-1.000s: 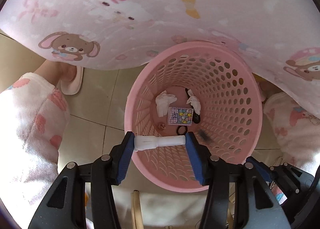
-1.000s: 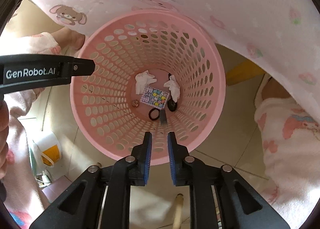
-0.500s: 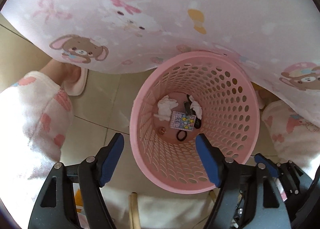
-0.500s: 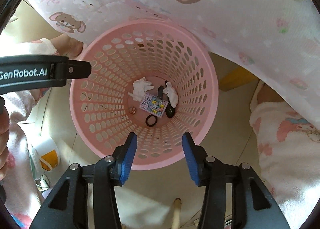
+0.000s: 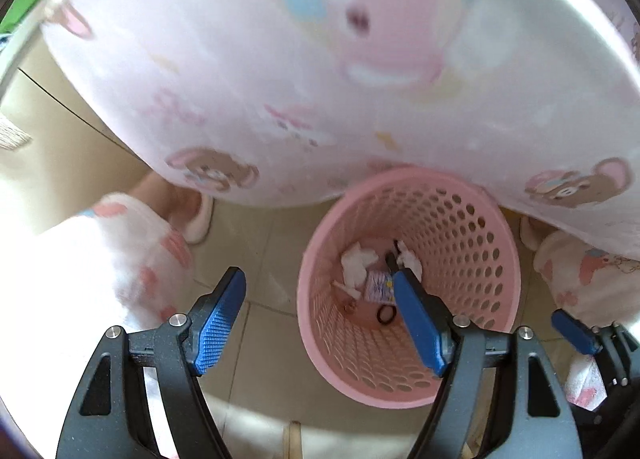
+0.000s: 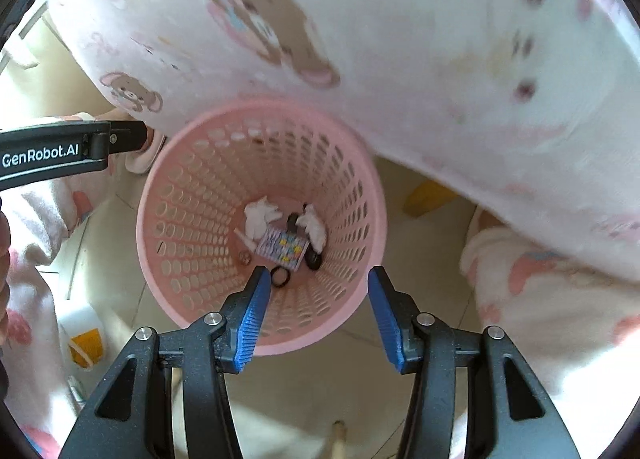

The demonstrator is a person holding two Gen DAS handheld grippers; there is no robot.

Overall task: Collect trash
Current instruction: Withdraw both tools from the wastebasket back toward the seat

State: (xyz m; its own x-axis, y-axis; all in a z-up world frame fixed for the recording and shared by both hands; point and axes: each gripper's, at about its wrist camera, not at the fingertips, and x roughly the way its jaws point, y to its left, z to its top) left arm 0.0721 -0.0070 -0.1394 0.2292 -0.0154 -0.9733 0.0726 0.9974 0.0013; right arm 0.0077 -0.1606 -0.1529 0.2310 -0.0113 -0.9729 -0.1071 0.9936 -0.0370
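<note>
A pale tiled floor (image 6: 420, 259) carries a round pink perforated plastic basket (image 6: 192, 219), half under a soft cartoon-print fabric (image 6: 400, 39). On the basket's bottom lie crumpled white tissues (image 6: 260, 219), a patterned card (image 6: 282, 247) and a black ring (image 6: 280, 277). The left gripper (image 5: 320, 311) and right gripper (image 6: 316, 311) hang above, jaws just opened, spread, nothing between them.

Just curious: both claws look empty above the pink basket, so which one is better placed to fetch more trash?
Probably neither: left gripper and right gripper both hang open and empty over the basket.

Black hand-held gripper (image 6: 316, 309) frames, blue ribbed pads, silver screws — white "GenRobot.AI" lettering; fluffy pink-patterned sleeves (image 5: 120, 259).
</note>
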